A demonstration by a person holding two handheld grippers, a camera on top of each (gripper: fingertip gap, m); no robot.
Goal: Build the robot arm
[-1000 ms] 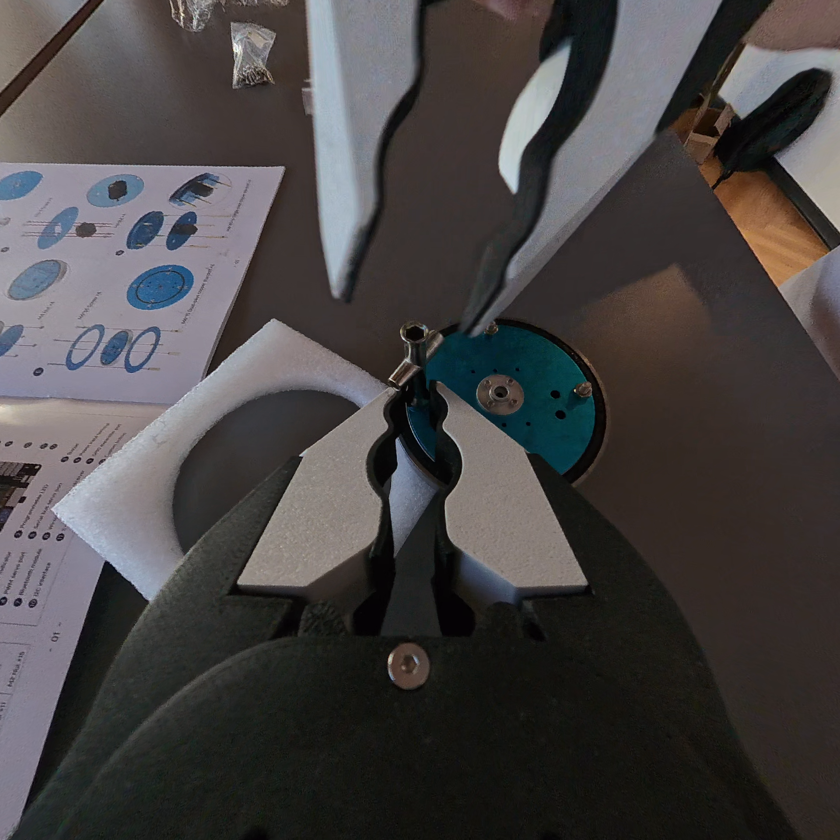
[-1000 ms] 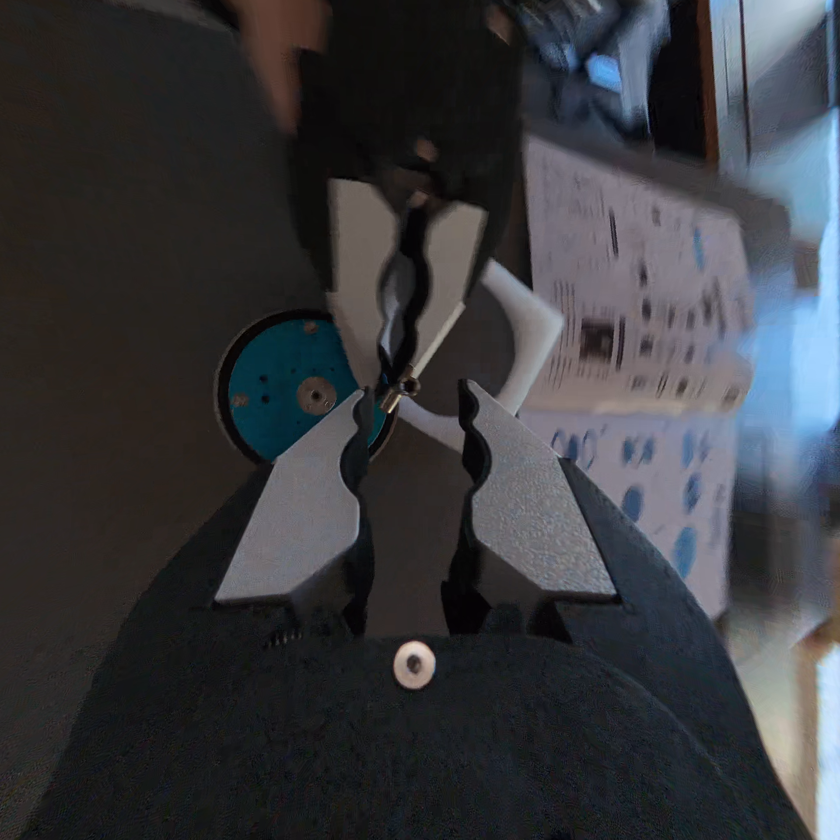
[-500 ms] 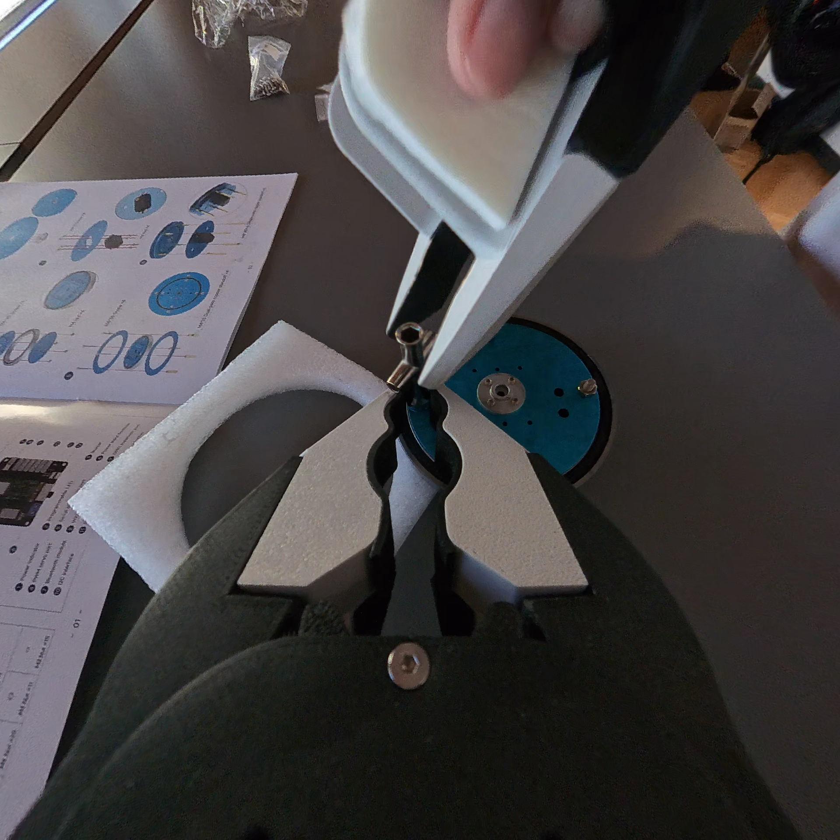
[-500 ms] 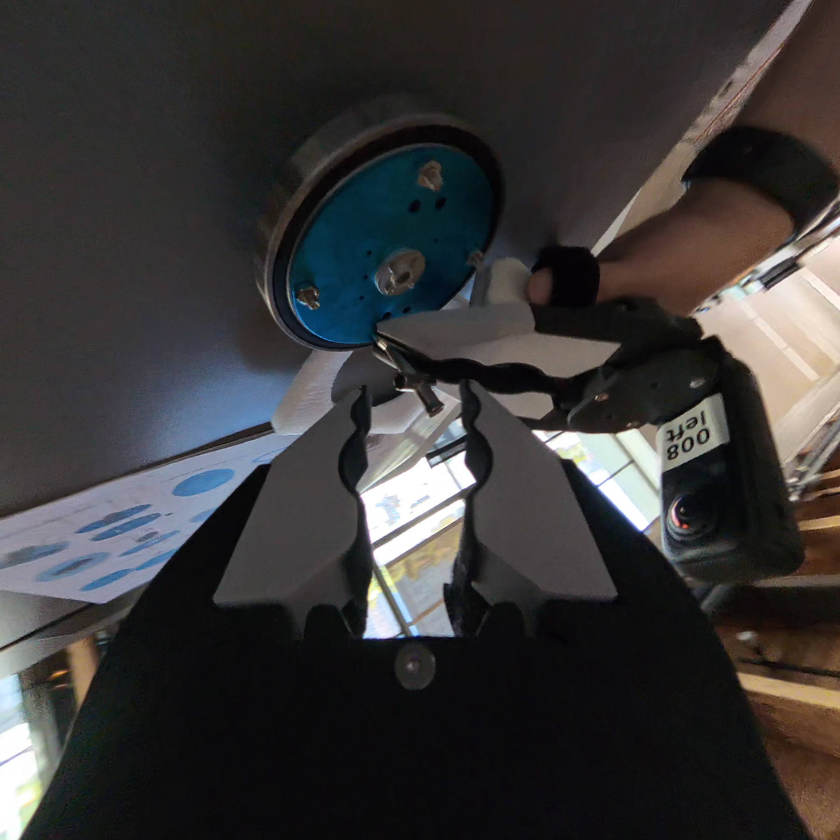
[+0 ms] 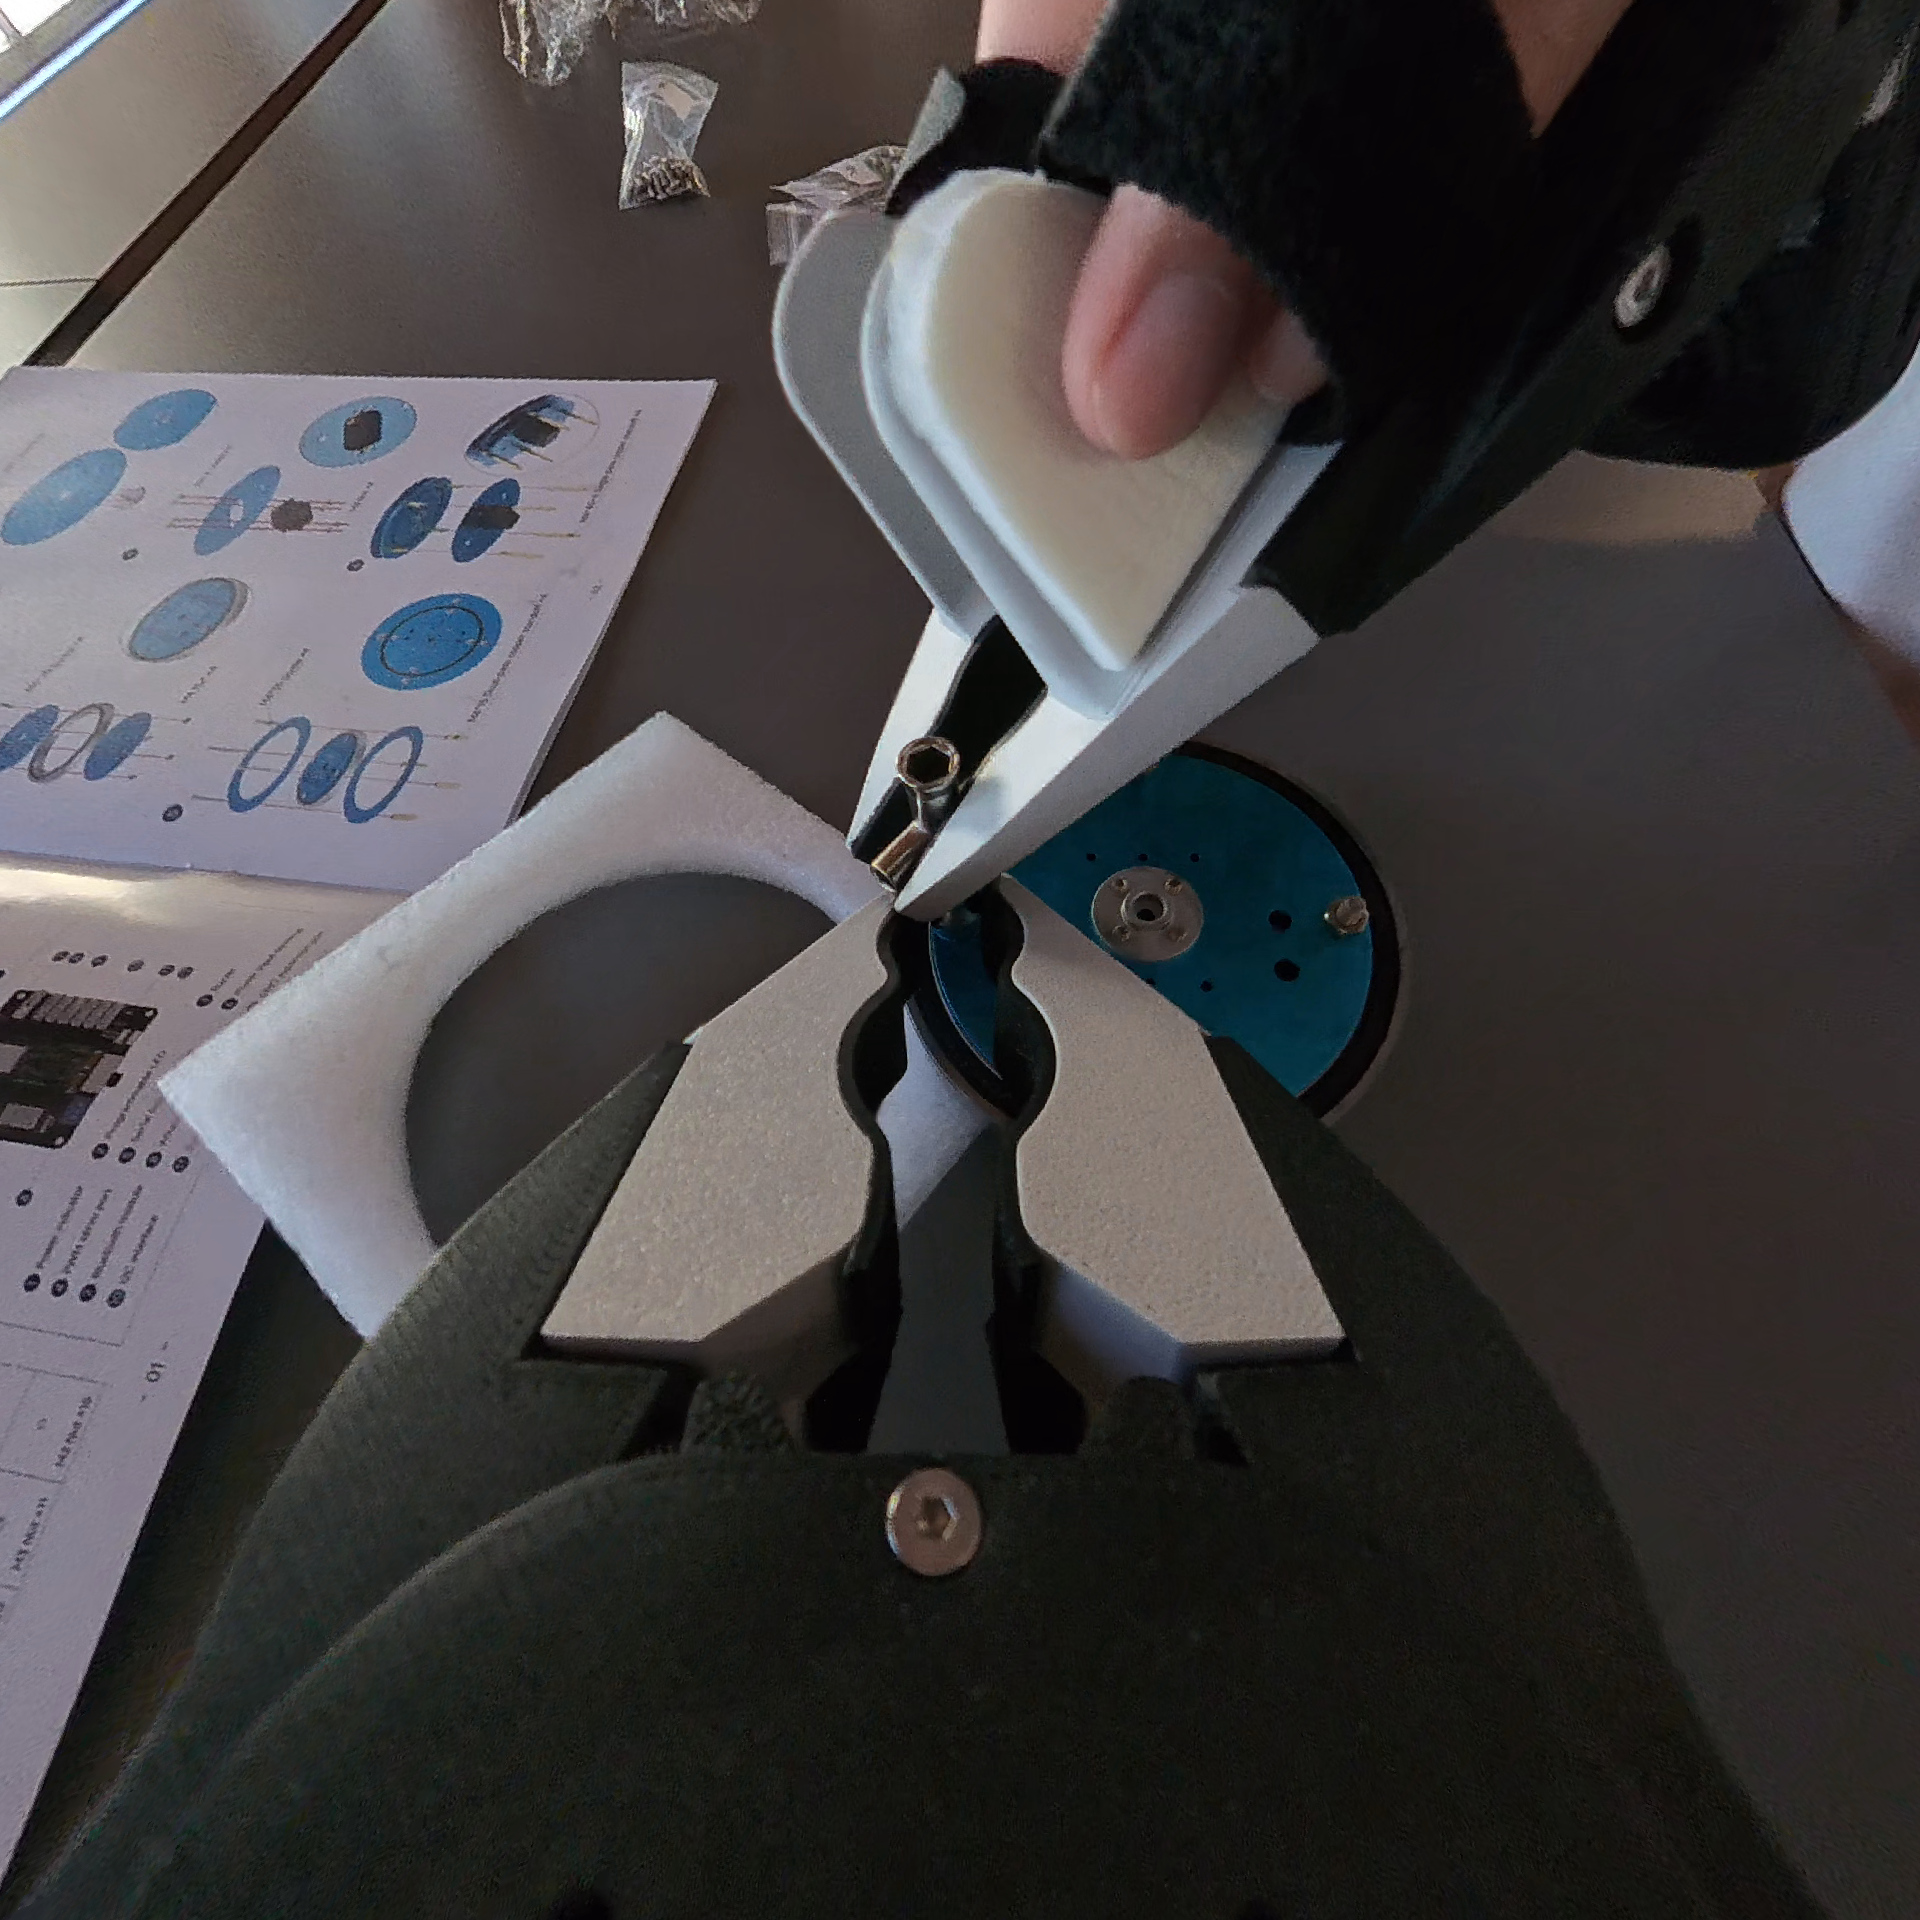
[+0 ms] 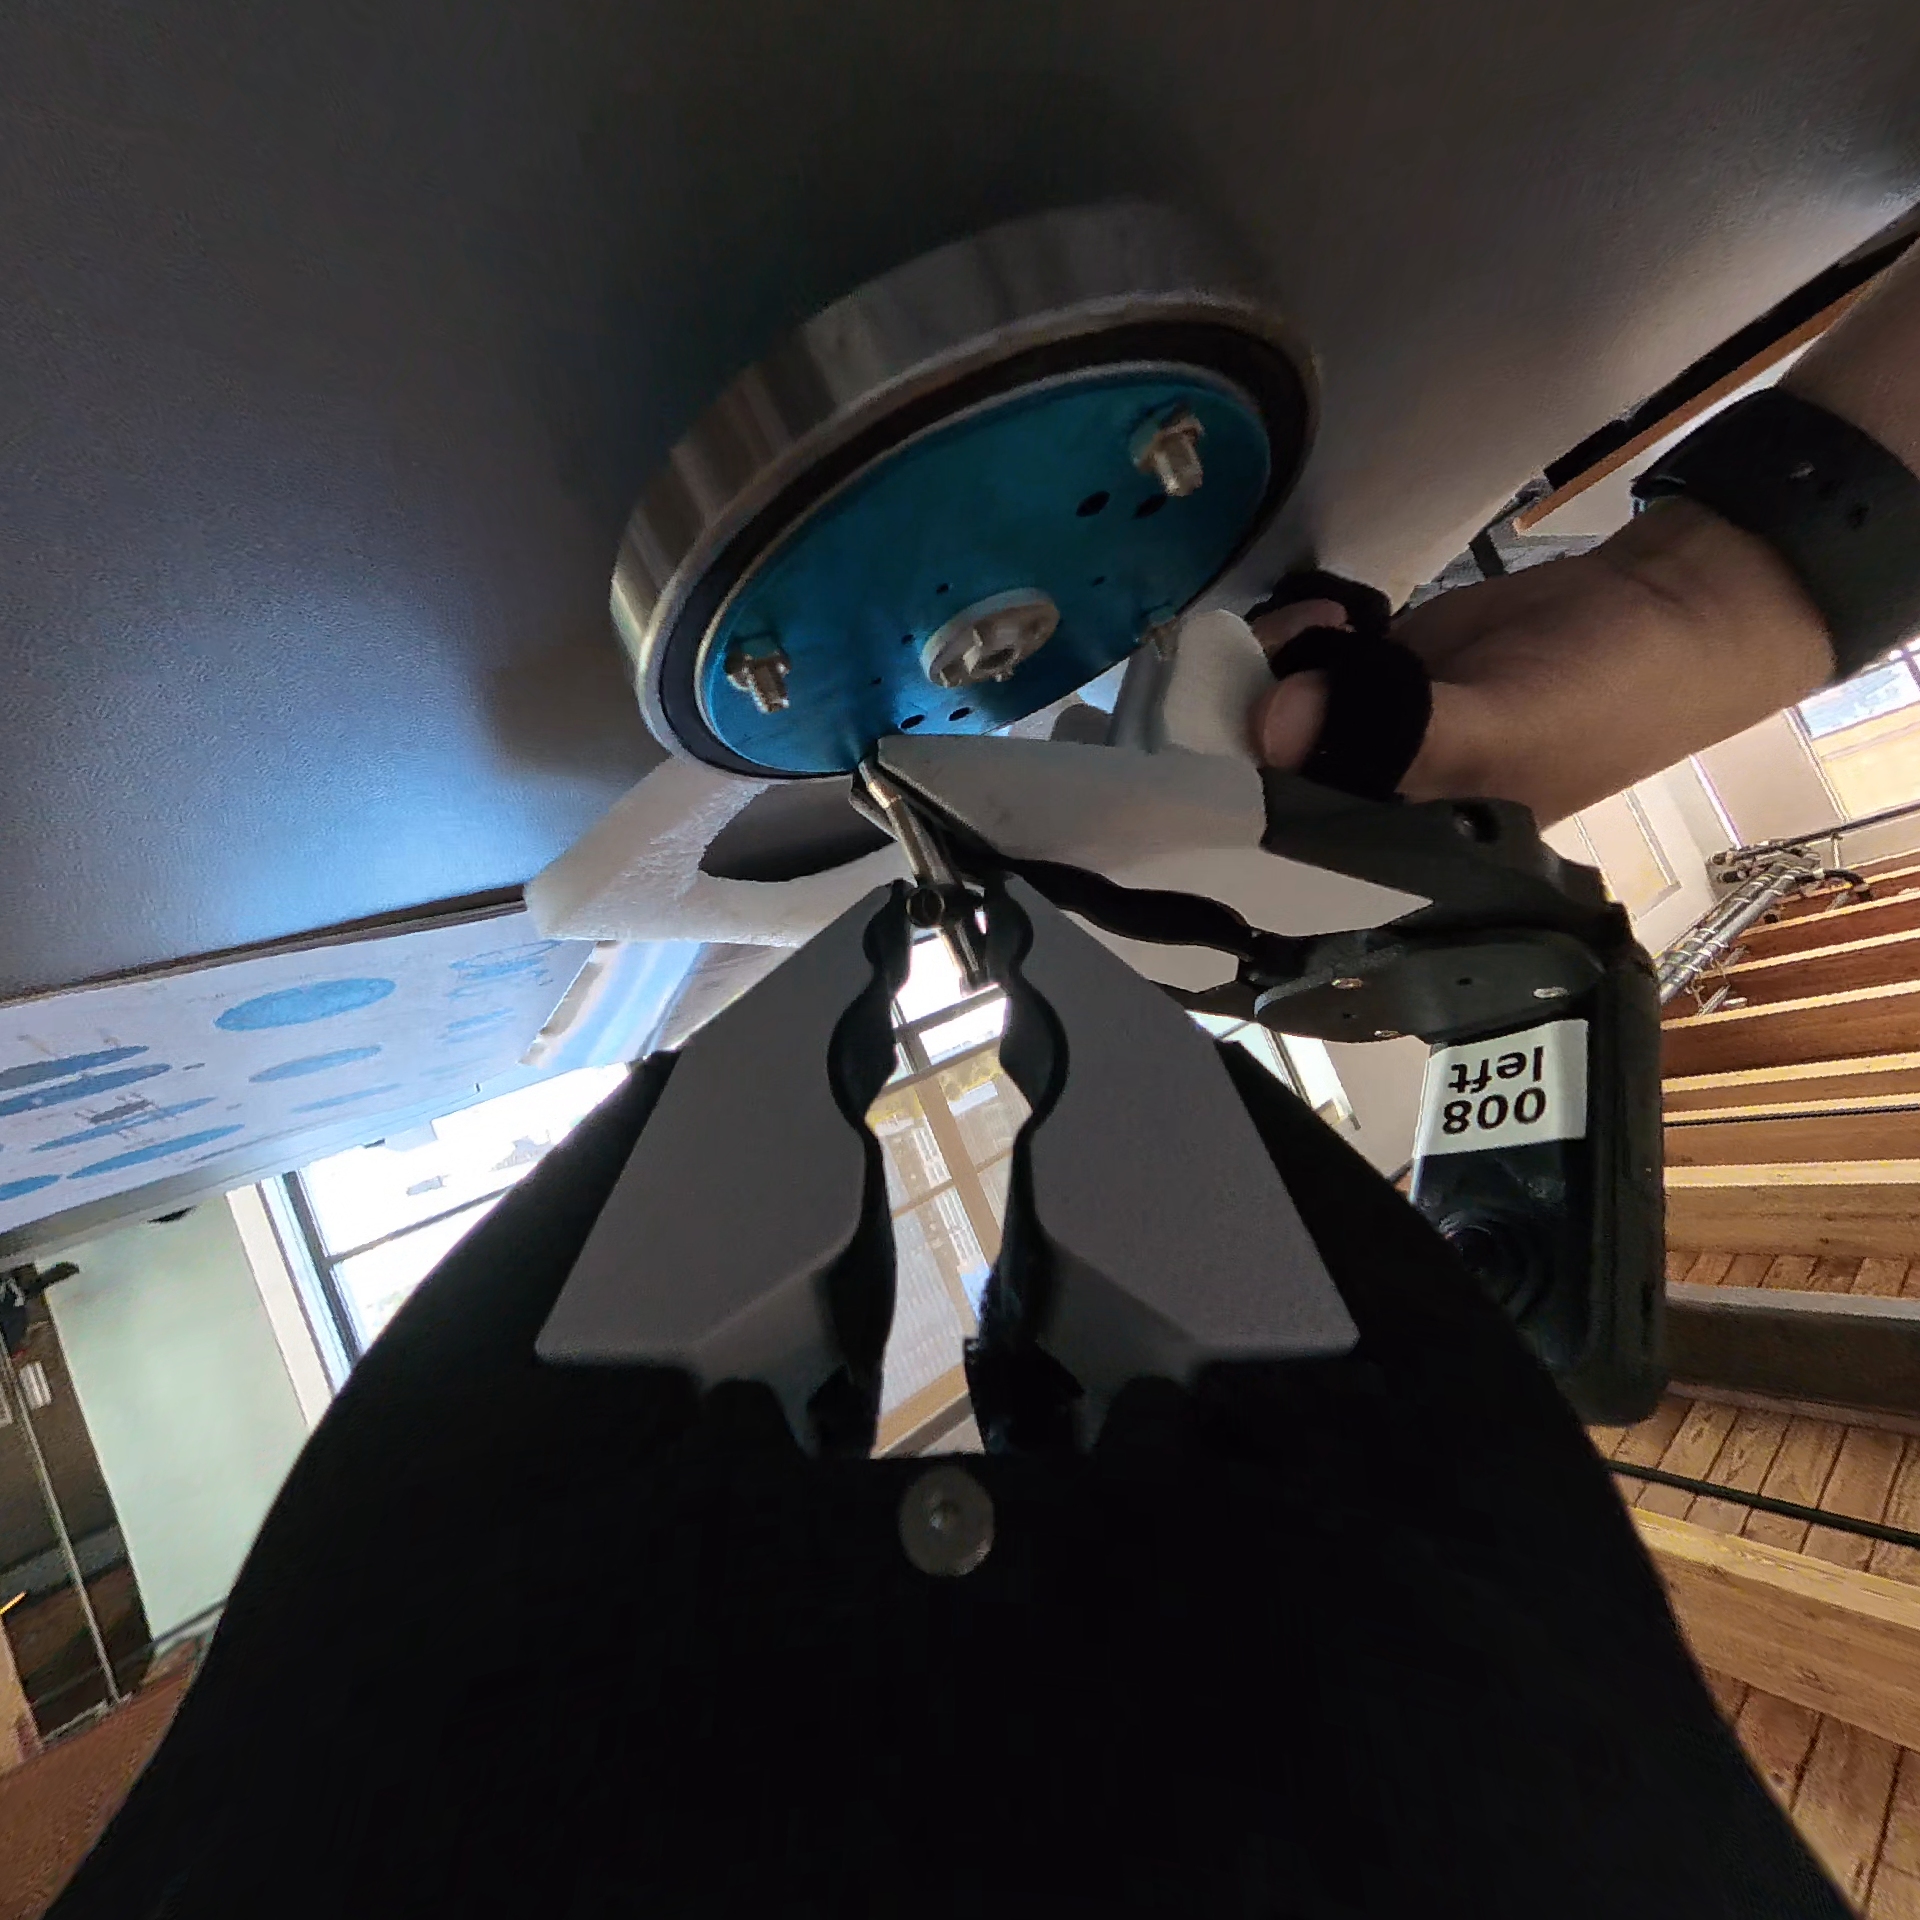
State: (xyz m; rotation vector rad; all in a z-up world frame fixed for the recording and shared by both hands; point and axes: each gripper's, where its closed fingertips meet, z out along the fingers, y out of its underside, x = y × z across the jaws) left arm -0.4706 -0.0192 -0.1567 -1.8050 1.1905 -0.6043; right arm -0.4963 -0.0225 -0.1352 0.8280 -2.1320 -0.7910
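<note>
Between both claws' tips: a T-shaped socket wrench (image 5: 920, 805) (image 6: 940, 914), over the near rim of the blue disc (image 5: 1226, 997) (image 6: 935, 582).
Left claw (image 5: 951, 914) (image 6: 883, 764): narrow, pinching the wrench's lower end at its very tips, as it did a second ago.
Right claw (image 6: 945, 909) (image 5: 881, 873): reaches in from beyond the left claw, fingers drawn in onto the wrench's cross handle.
Change: half a second ago the right claw's gap was wider and the wrench sat loosely in it. A second ago it hung wide open above the disc.
Left wrist view only: instruction sheets (image 5: 312, 582) to the claw's left, small bags of hardware (image 5: 665, 135) far ahead, and a gloved hand (image 5: 1299, 187) with its thumb pressed on the right claw's white pad.
Right wrist view only: the disc's metal side wall and three raised studs, and the gloved hand (image 6: 1340, 686) behind the left claw.
Both views: white foam (image 5: 312, 1091) (image 6: 644, 883) with a round cutout, just beside the disc on the dark table (image 5: 1610, 1143).
</note>
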